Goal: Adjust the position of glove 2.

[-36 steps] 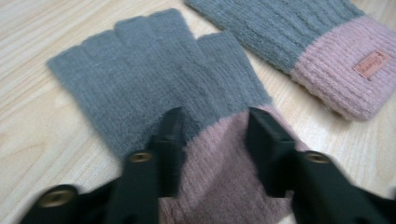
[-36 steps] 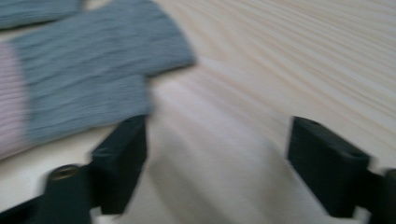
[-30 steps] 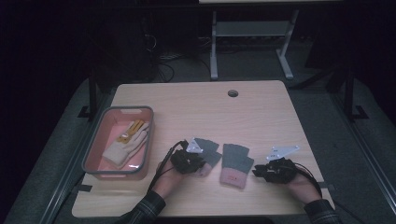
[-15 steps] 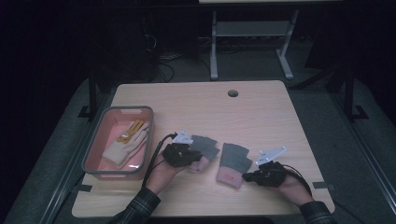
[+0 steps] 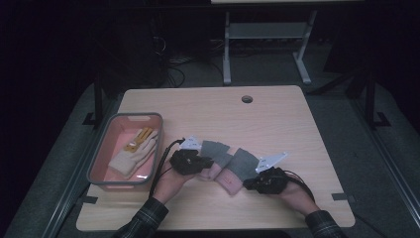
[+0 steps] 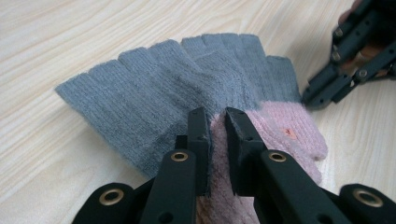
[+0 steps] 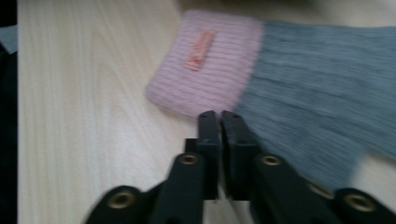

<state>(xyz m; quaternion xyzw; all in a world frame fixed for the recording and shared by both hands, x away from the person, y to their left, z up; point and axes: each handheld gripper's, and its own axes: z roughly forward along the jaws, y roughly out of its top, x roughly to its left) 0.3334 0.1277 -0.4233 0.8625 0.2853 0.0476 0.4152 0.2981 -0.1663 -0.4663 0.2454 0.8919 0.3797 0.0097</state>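
Two knit gloves, grey with pink cuffs, lie overlapping at the table's front middle. My left gripper (image 5: 210, 164) (image 6: 217, 116) is shut on the pink cuff of the left glove (image 5: 214, 148) (image 6: 140, 93), with pink knit pinched between its jaws. The right glove (image 5: 242, 163) (image 7: 317, 70) has an orange tag on its cuff (image 7: 201, 49). My right gripper (image 5: 248, 184) (image 7: 219, 114) rests its tips on this glove's near edge, where pink meets grey. Its jaws have just been opening by a crack, and no fabric shows in the thin slit. The right gripper's black jaws (image 6: 336, 84) also appear in the left gripper view.
A pink basket with a grey rim (image 5: 99, 163) stands at the front left, holding a white and yellow glove (image 5: 133, 153). A cable hole (image 5: 246, 99) sits near the table's far edge. Bare wood stretches behind and to the right of the gloves.
My right hand has moved left, and the right glove slid and tilted with it until it overlaps the left glove. My left hand has shifted slightly up and left, still holding its cuff.
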